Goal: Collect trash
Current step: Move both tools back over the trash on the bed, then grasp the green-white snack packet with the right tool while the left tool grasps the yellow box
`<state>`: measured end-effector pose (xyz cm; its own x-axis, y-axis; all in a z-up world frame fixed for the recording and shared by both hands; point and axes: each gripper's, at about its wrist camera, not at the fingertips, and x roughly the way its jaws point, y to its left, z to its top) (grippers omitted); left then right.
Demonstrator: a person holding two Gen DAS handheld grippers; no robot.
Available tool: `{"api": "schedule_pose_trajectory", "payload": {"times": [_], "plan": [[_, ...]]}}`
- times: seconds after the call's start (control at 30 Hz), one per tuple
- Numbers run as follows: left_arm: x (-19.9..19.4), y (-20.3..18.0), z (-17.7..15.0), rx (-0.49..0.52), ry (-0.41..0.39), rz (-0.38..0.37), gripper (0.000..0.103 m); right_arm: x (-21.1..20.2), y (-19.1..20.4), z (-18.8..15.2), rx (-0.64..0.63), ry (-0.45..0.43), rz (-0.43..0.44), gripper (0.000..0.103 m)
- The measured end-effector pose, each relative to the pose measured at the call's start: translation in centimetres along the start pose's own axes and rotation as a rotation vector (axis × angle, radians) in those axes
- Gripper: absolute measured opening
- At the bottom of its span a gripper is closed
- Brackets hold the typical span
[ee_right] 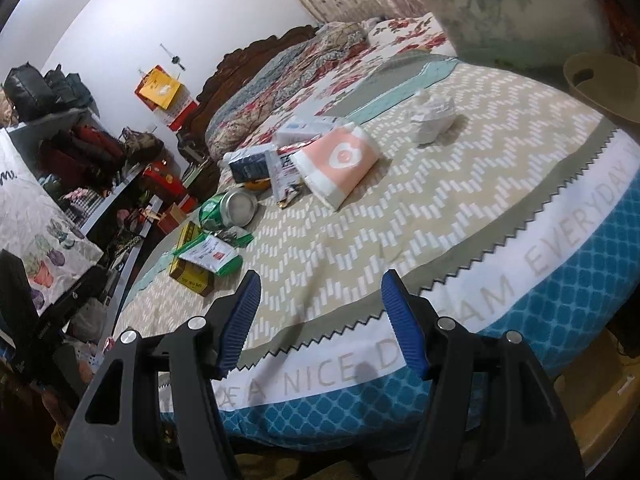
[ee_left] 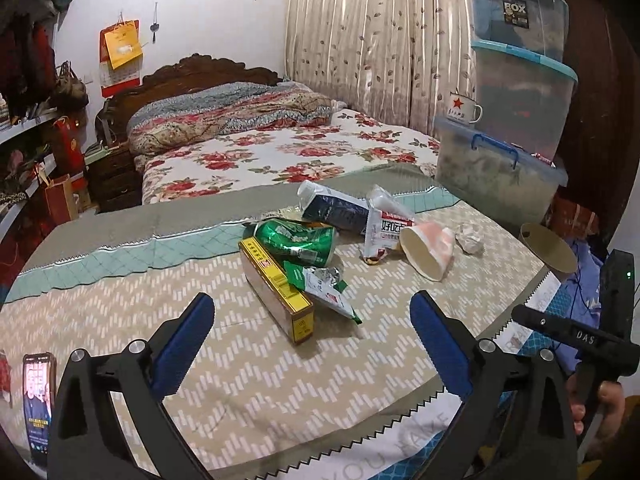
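Trash on tablecloth (ee_left: 280, 380): one green can (ee_left: 298, 242), one paper cup (ee_left: 428, 250), one yellow box (ee_left: 276, 294); both grippers' fingers open, empty.

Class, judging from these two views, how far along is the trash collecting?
Done: nothing visibly collected. In hand: nothing; the left tongs and right tongs are open and empty. Left: green can, yellow box, paper cup, crumpled paper and wrappers on the table.

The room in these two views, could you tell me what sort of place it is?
Most likely a lived-in home bedroom: a bed with a floral quilt, curtains behind it, and stacked storage boxes beside the cloth-covered table.
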<state>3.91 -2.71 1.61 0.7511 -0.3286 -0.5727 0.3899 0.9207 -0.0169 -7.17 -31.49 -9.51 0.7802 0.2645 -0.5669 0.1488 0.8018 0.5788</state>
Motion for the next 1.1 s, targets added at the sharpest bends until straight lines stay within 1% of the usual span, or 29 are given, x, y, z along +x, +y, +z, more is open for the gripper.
{"api": "schedule_pose_trajectory", "payload": {"times": [0.07, 0.17, 0.27, 0.33, 0.43, 0.5, 0.57, 0.6, 0.67, 0.73, 0.77, 0.8, 0.83, 0.87, 0.9, 0.97, 1.0, 1.03, 1.07, 1.1], "plan": [[-0.1, 0.2, 0.1, -0.004, -0.001, 0.008, 0.094, 0.1, 0.3, 0.0, -0.011, 0.005, -0.001, 0.065], [0.0, 0.7, 0.2, -0.038, 0.002, 0.009, 0.094, 0.0, 0.1, 0.0, -0.009, 0.001, -0.004, 0.065], [0.2, 1.6, -0.2, -0.061, 0.016, 0.033, 0.094, 0.2, 0.1, -0.3, -0.006, 0.009, -0.006, 0.065], [0.7, 2.2, -0.4, -0.078, 0.035, 0.055, 0.094, 0.5, 0.2, -0.5, -0.011, 0.021, -0.008, 0.065], [1.8, 3.0, -1.0, -0.106, 0.086, 0.075, 0.094, 0.9, 0.3, -0.7, -0.013, 0.030, -0.001, 0.065], [2.5, 3.4, -1.4, -0.118, 0.107, 0.069, 0.093, 1.2, 0.7, -0.8, -0.031, 0.033, 0.002, 0.065], [3.8, 3.6, -1.7, -0.132, 0.141, 0.047, 0.092, 1.8, 1.3, -0.7, -0.062, 0.044, 0.008, 0.065], [4.4, 3.6, -1.8, -0.137, 0.157, 0.039, 0.087, 2.5, 1.9, -0.5, -0.098, 0.061, 0.017, 0.065], [5.9, 3.3, -1.9, -0.145, 0.188, 0.012, 0.085, 3.7, 3.0, -0.3, -0.155, 0.102, 0.038, 0.065], [7.1, 2.8, -2.0, -0.143, 0.197, -0.002, 0.085, 6.0, 5.7, 0.2, -0.292, 0.188, 0.059, 0.065], [7.6, 2.6, -2.0, -0.140, 0.200, -0.002, 0.084, 7.2, 7.4, 0.3, -0.375, 0.213, 0.063, 0.065], [8.2, 2.4, -2.0, -0.137, 0.211, 0.000, 0.077, 8.2, 8.8, 0.5, -0.446, 0.227, 0.068, 0.065], [8.5, 2.4, -2.0, -0.142, 0.221, -0.002, 0.074, 9.1, 9.7, 0.5, -0.489, 0.239, 0.071, 0.065], [8.8, 2.6, -2.1, -0.160, 0.231, -0.015, 0.073, 10.9, 11.1, 0.7, -0.553, 0.268, 0.060, 0.065], [8.8, 2.8, -2.0, -0.175, 0.231, -0.027, 0.073, 12.3, 12.1, 0.7, -0.590, 0.291, 0.046, 0.065], [8.3, 3.5, -1.9, -0.199, 0.217, -0.026, 0.074, 14.8, 13.5, 0.6, -0.634, 0.330, 0.057, 0.064], [8.2, 3.6, -1.9, -0.202, 0.214, -0.020, 0.074, 16.1, 14.0, 0.6, -0.650, 0.347, 0.066, 0.063], [8.3, 3.7, -1.8, -0.197, 0.219, -0.015, 0.074, 16.8, 14.3, 0.8, -0.658, 0.359, 0.067, 0.058], [8.3, 3.6, -1.7, -0.190, 0.222, -0.008, 0.074, 17.9, 14.5, 1.0, -0.656, 0.371, 0.070, 0.029], [8.5, 3.6, -1.5, -0.183, 0.223, 0.000, 0.074, 18.5, 14.3, 1.3, -0.629, 0.381, 0.082, 0.022]]}}
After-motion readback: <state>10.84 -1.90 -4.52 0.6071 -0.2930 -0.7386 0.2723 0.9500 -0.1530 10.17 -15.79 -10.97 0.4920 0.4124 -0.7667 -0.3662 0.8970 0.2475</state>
